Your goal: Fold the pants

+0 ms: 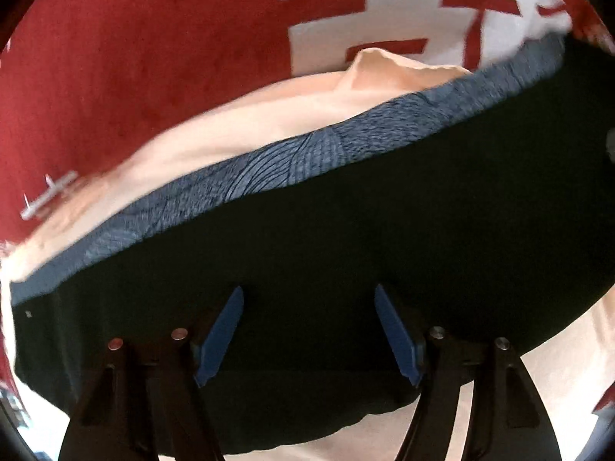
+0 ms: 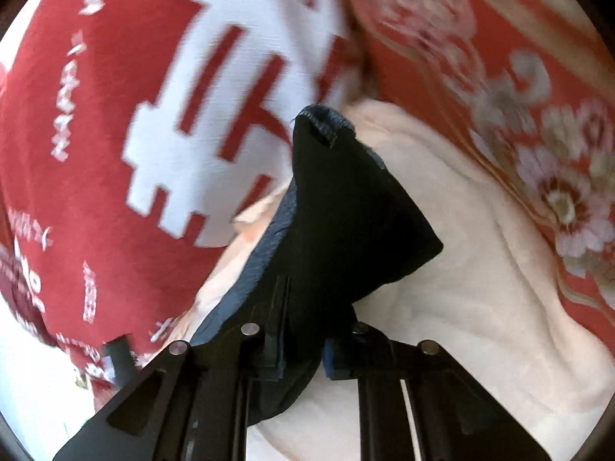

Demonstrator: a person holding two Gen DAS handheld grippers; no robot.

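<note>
Red bedding printed with large white characters [image 1: 115, 57] fills the background, with a peach sheet [image 1: 230, 130] spread on top of it as the working surface. Going from the left: the left tongs [image 1: 309, 334] stand apart, blue pads open and gripping nothing, hovering low over the dark pants [image 1: 365, 238], which lie across the sheet with their blue patterned band [image 1: 307, 153] along the far edge. A small grey clip-like object [image 1: 48, 196] sits at the left edge; blur keeps me from naming it. To the right, the right tongs [image 2: 301, 353] are clamped on a bunched part of the pants [image 2: 346, 211], lifting it into a peak above the sheet [image 2: 480, 288], beside a floral red blanket [image 2: 538, 134]. My judgement is that a fold is under way, not finished: one end is raised, with laying down and smoothing left.
</note>
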